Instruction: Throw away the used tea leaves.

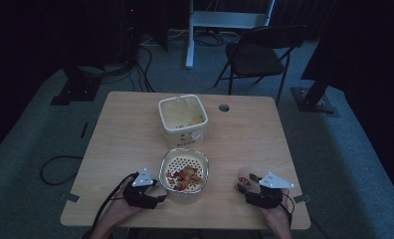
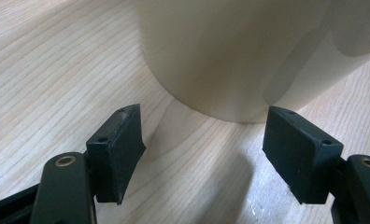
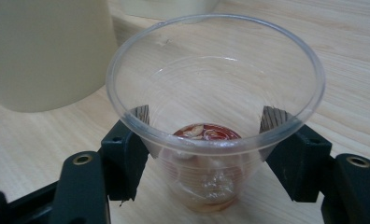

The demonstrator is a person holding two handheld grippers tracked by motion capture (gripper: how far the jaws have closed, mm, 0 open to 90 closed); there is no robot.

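Note:
A cream tub (image 1: 184, 191) topped by a perforated strainer with red and pale food pieces (image 1: 185, 175) stands at the table's near middle. My left gripper (image 1: 157, 195) sits low at its left side. In the left gripper view the jaws (image 2: 204, 144) stand apart with nothing between them, and the tub's wall (image 2: 230, 51) is just beyond the tips. My right gripper (image 1: 245, 186) is to the right of the tub, shut on a clear plastic cup (image 3: 216, 93). The cup (image 1: 243, 182) holds a little red residue at its bottom, and the pads (image 3: 274, 119) press on its sides.
A second cream tub (image 1: 182, 117) with an open top stands behind the strainer, mid-table. A cable hole (image 1: 224, 107) is at the far edge of the wooden table (image 1: 125, 134). A folding chair (image 1: 257, 55) stands beyond the table.

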